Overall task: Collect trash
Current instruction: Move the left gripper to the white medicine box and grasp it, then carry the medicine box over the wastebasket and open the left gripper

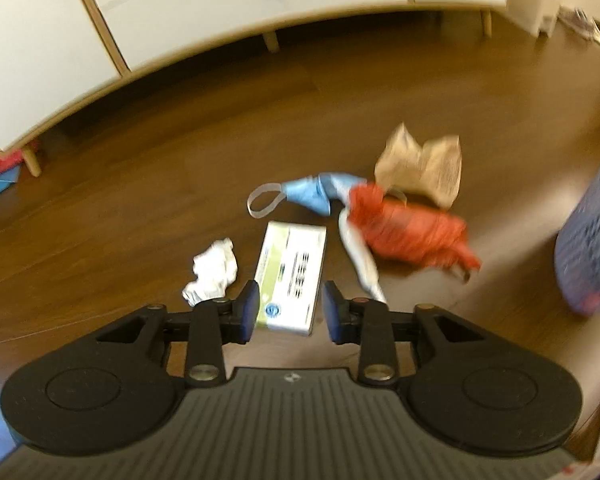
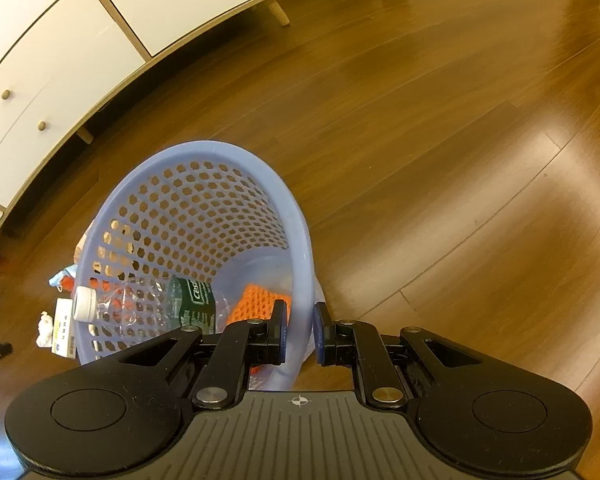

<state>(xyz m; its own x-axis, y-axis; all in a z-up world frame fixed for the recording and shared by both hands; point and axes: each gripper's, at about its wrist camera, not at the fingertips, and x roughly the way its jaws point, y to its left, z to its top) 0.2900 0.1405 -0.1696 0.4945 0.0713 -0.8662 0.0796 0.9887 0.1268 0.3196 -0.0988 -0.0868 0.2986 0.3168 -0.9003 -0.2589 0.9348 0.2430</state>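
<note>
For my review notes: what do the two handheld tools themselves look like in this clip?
Both look alike: the left tool and right tool each have a grey ribbed body with a small crosshair mark, two round black discs at the sides, black linkage arms with silvery pivot pins, and two fingers faced with dark blue pads. No cables, sleeves or hands show.

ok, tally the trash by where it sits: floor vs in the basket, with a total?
On the wooden floor: 5: crumpled white tissue, green-and-white carton box, blue face mask, crumpled brown paper bag, red mesh bag.
In the blue perforated plastic basket: 2: clear plastic bottle, orange mesh item.
Total: 7
</note>
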